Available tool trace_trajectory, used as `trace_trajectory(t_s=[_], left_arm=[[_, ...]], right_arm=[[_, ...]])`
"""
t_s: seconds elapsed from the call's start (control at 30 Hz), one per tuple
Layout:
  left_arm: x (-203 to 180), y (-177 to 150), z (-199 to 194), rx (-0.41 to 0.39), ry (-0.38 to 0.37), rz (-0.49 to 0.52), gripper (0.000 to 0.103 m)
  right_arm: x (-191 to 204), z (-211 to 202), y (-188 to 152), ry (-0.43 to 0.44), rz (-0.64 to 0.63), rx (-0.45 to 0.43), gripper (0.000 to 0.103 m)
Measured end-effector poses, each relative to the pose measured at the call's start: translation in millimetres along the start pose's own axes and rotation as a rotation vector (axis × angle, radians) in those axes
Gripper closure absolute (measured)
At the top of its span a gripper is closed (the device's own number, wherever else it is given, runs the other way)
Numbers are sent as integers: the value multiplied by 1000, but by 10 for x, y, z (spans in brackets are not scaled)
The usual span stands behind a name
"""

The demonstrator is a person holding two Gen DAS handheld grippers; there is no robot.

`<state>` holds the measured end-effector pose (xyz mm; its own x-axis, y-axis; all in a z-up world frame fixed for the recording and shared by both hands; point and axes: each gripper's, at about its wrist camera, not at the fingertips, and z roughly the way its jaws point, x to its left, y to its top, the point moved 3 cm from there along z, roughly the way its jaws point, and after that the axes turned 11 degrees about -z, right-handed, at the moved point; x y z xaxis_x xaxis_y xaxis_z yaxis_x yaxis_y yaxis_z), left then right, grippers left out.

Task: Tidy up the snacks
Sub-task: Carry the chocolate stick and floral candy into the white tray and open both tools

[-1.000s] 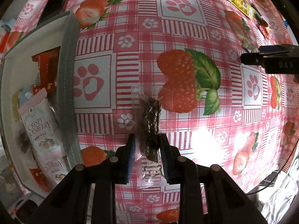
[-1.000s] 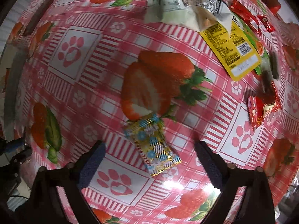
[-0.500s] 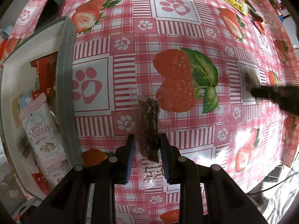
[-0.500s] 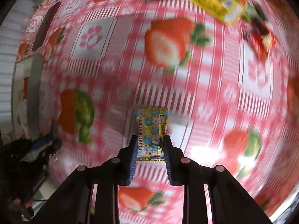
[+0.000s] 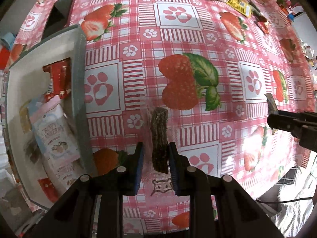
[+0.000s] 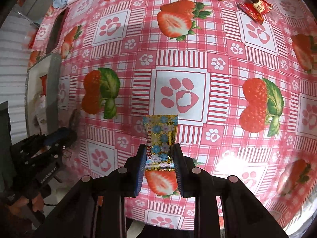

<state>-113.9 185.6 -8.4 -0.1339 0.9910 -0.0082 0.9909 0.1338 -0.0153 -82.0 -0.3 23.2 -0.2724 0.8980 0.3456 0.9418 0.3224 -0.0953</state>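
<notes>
My left claw (image 5: 155,158) grips a dark snack bar (image 5: 159,138) above the table (image 5: 178,39); my right claw (image 6: 159,159) clamps a flowered candy (image 6: 160,138), both held level.

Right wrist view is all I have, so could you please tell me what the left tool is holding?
Observer: The left tool is shut on a dark bar in clear wrap.
Operator: Thank you. What is in the tray?
Observer: The tray holds a cranberry bag and a red packet.
Operator: Is anything printed on the wrap?
Observer: A hamster drawing shows behind the bar, between the fingers.
</notes>
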Motion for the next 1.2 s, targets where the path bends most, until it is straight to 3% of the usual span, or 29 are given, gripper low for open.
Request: trace_trajectory(t_s=[0.27, 0.4, 0.87, 1.2], left_arm=[[166, -34, -454, -58, -36, -42, 76], [363, -45, -636, -91, -42, -82, 76], [1268, -28, -851, -195, 0, -291, 76], [1883, -59, -887, -205, 46, -415, 77]], right_arm=[[-30, -109, 19, 9, -11, -19, 75], [147, -134, 155, 16, -46, -31, 75], [1448, -136, 738, 28, -338, -40, 75], [2324, 27, 1042, 26, -510, -24, 75]])
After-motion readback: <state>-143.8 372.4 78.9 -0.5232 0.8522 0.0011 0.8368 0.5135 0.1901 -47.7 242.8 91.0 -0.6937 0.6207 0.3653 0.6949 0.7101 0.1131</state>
